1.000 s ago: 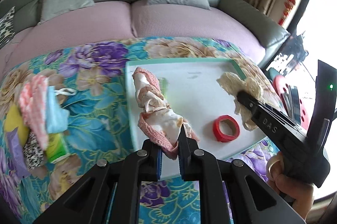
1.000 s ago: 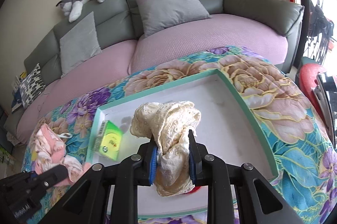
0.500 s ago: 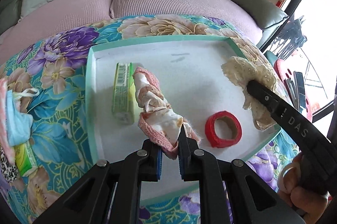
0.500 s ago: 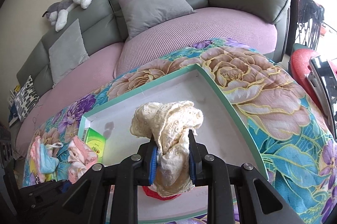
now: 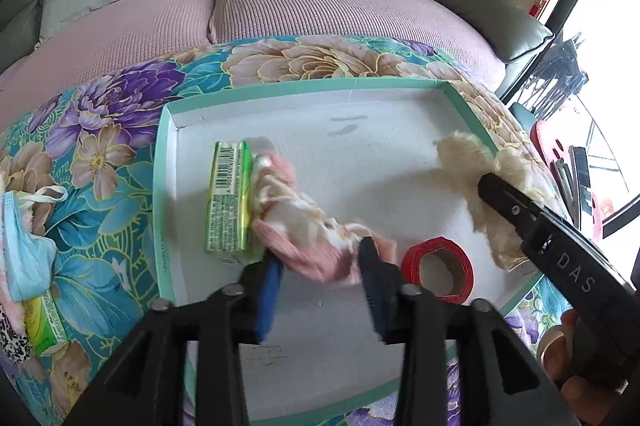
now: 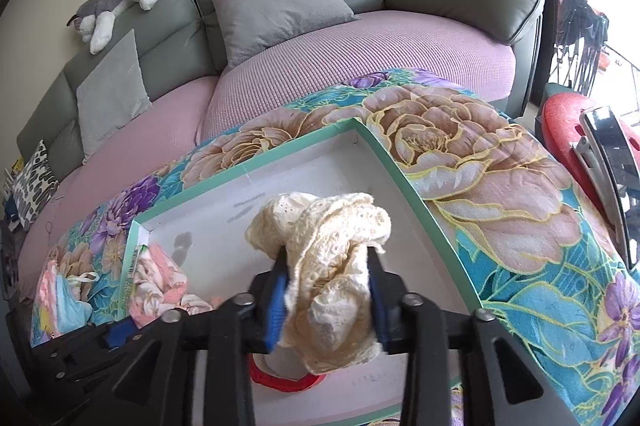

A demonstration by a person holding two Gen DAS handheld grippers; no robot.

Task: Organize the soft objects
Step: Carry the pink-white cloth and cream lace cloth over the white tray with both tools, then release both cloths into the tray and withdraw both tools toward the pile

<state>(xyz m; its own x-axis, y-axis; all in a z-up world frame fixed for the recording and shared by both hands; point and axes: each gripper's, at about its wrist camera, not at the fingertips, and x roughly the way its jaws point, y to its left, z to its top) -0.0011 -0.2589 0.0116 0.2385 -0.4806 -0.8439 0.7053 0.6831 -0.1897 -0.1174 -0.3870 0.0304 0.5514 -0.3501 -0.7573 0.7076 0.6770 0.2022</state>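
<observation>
A pink and white cloth (image 5: 296,226) lies in the white tray with a green rim (image 5: 304,88), against a green packet (image 5: 228,198). My left gripper (image 5: 320,274) is opening, its pads spread either side of the cloth's near end and no longer pressing it. My right gripper (image 6: 327,290) is opening too, but a cream lace cloth (image 6: 328,238) still fills the gap and touches both pads. That cloth hangs over the tray's right part, above a red tape roll (image 6: 280,380). In the left wrist view the lace cloth (image 5: 472,162) shows beside the red tape roll (image 5: 438,270).
On the flowered quilt left of the tray lie a blue face mask (image 5: 24,250), another green packet (image 5: 44,318) and more cloths. A pink and grey sofa with cushions (image 6: 276,6) and a plush dog (image 6: 120,2) stands behind. A red stool (image 6: 568,130) is at the right.
The left gripper came down over the tray with the pink cloth, then its jaws parted and let the cloth go. The right jaws widened around the lace cloth.
</observation>
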